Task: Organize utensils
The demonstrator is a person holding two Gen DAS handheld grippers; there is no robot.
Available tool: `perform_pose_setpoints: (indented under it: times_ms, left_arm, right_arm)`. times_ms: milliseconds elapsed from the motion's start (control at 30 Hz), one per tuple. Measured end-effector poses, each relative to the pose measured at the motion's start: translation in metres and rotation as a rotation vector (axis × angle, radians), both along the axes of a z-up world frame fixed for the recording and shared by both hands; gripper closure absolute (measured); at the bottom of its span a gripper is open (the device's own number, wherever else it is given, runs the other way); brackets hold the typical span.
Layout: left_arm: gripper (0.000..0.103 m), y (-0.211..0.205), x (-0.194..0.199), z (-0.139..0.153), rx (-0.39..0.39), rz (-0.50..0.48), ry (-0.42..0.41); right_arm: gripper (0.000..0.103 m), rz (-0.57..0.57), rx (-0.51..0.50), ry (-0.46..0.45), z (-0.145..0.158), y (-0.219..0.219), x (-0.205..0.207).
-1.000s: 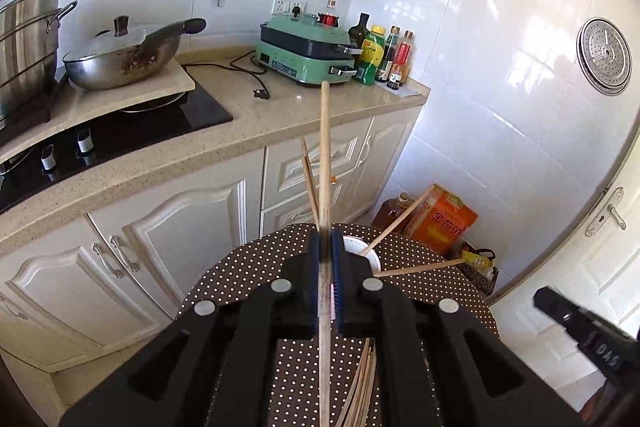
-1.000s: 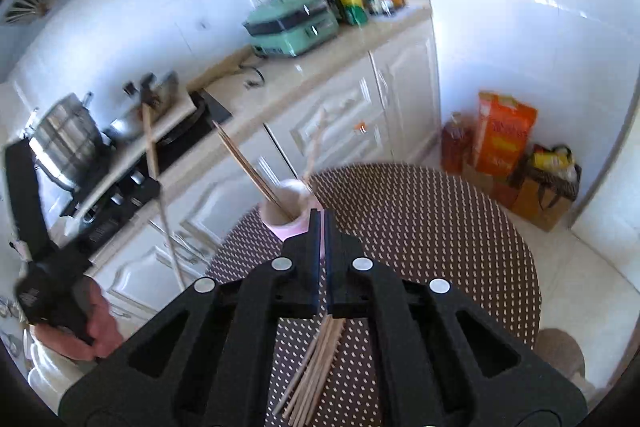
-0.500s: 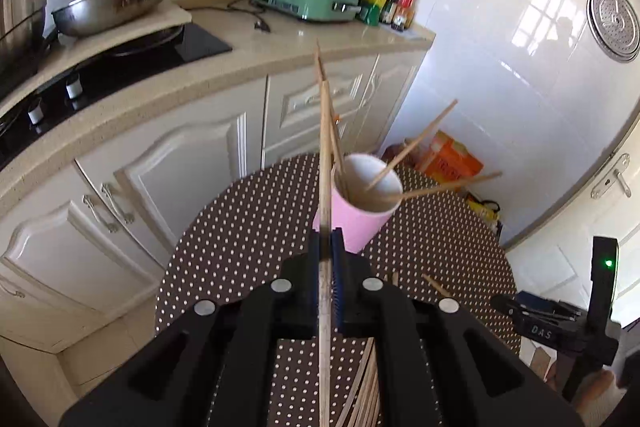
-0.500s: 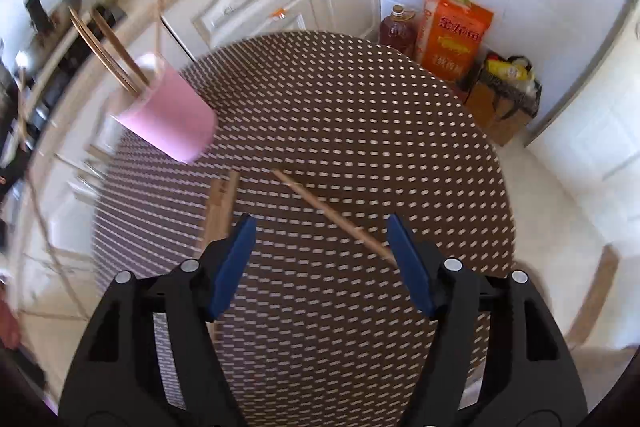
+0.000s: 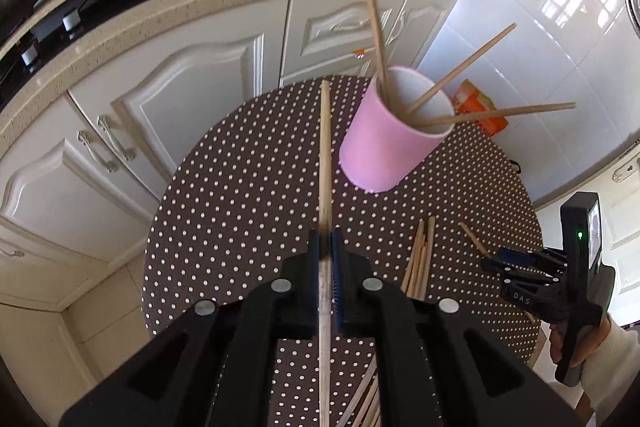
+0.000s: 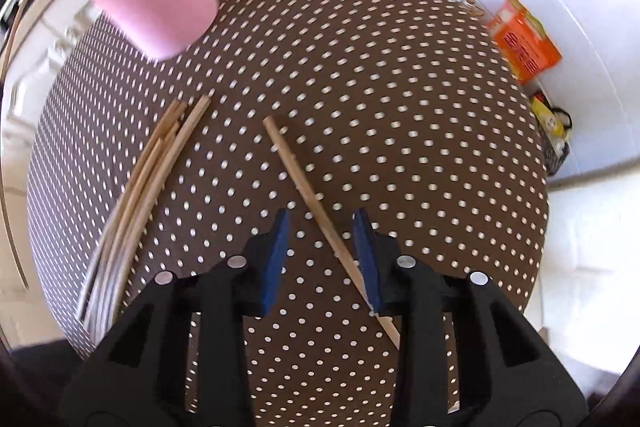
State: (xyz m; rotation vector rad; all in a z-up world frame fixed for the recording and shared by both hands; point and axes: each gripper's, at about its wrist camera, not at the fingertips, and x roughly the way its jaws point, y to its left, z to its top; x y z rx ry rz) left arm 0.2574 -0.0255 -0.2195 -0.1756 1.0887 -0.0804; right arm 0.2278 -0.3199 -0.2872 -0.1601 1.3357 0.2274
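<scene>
Pink cup (image 5: 384,139), brown white-dotted tablecloth (image 5: 240,211)

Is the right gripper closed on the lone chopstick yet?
No: the right gripper, jaws just closing, straddles the lone chopstick, gaps still showing.

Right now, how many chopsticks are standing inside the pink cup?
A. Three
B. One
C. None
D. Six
A: the left wrist view shows three chopsticks leaning out of the pink cup, one upright-ish at the back and two slanting to the right; the rest lie on the dotted table.
</scene>
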Motion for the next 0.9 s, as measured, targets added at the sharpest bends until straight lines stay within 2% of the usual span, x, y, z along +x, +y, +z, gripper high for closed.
perform_pose_setpoints:
  times_ms: [67,167,333,400,600,900]
  left_arm:
    - [0.097,0.002,0.002,-0.006,-0.004,0.008,0.022]
    - [0.097,0.004,0.004,-0.015,-0.005,0.015,0.045]
    - [0.096,0.002,0.007,-0.027,-0.016,0.013,0.086]
    - [0.097,0.000,0.007,-0.026,-0.017,0.006,0.082]
    - [0.096,-0.006,0.008,-0.009,-0.009,0.004,0.016]
    - [0.096,-0.012,0.009,0.043,-0.009,0.012,-0.147]
  right_arm:
    - [0.078,0.041,-0.027,-0.014,-0.002,0.006,-0.005]
    - [0.091,0.018,-0.015,-0.013,0.000,0.007,-0.010]
    - [0.098,-0.080,0.013,-0.011,0.000,-0.005,-0.007]
    - [0.098,-0.151,0.072,-0.007,0.002,-0.013,-0.001]
    - [0.098,-0.236,0.191,-0.120,0.051,-0.020,-0.011]
    - [0.098,-0.337,0.302,-0.372,0.143,-0.028,-0.031]
